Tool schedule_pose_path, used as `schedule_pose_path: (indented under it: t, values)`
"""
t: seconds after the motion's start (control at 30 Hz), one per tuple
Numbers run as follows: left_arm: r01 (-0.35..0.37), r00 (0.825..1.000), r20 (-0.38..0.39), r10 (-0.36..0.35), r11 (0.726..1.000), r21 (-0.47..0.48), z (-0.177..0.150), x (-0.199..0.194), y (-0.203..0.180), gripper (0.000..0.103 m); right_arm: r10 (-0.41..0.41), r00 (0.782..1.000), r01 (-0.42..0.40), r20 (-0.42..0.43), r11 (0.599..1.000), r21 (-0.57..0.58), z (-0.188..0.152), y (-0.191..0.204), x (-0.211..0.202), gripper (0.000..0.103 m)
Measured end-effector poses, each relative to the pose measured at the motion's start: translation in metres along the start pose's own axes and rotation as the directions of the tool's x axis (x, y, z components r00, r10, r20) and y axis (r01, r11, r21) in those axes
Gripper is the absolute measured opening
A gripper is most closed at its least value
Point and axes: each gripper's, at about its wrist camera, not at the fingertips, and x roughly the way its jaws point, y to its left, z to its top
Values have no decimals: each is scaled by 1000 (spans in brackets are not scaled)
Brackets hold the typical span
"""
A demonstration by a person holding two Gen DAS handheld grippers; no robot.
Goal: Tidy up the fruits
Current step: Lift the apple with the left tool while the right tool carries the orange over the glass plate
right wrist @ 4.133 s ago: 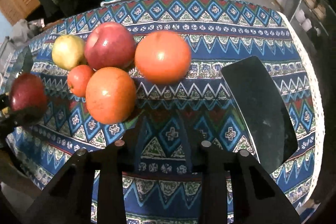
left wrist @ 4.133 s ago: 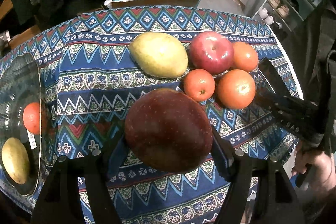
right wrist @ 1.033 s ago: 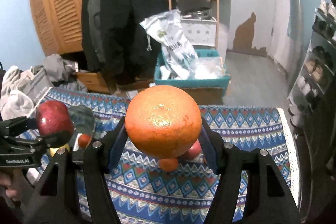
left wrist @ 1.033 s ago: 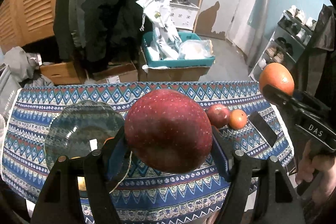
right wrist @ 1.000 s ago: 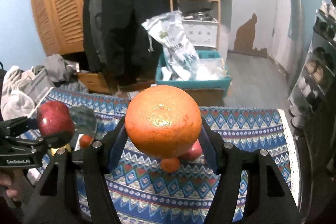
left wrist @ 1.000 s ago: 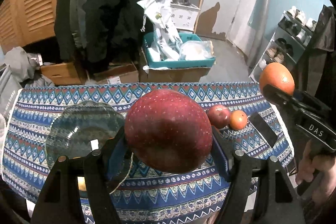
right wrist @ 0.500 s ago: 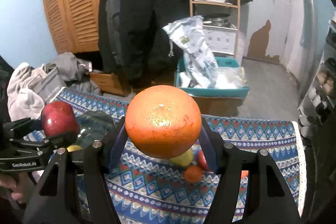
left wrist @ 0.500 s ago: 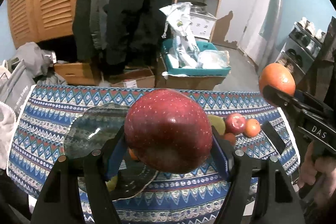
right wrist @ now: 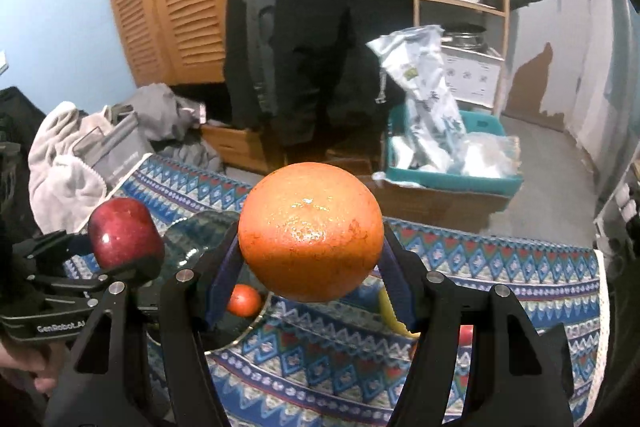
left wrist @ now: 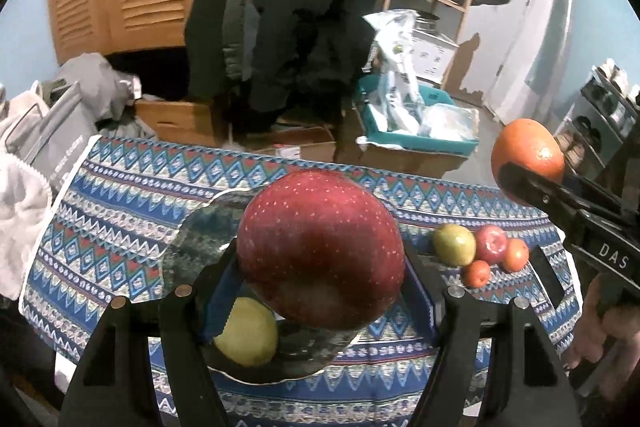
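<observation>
**Two fruits aloft, one glass dish to hit**

The red apple (left wrist: pixel 320 247) is clamped in the left tongs (left wrist: pixel 320 279) above the glass dish (left wrist: pixel 192 239). The orange (right wrist: pixel 310 231) is clamped in the right tongs (right wrist: pixel 310 267), also over the table (right wrist: pixel 500 267).

Risks, as I judge them: either round fruit could slip from its tongs, roll off the table, or knock the dish.

The dish holds a yellow fruit (left wrist: pixel 248 333) and a small orange one (right wrist: pixel 244 300).

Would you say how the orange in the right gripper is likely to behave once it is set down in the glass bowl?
The orange looks round and firm, so it will probably roll. The bowl seems curved, likely containing it.
</observation>
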Motion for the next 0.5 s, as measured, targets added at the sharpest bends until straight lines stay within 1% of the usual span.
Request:
schedule_pose_path:
  t: [0.33, 0.5]
  values:
    - [-61, 998, -29, 59, 996, -66, -4, 13, 44, 75, 66, 996, -66, -58, 998, -8, 5, 34, 40, 65]
    - [-87, 995, -51, 82, 992, -88, -7, 23, 60, 74, 93, 992, -95, -90, 995, -19, 2, 51, 63, 65]
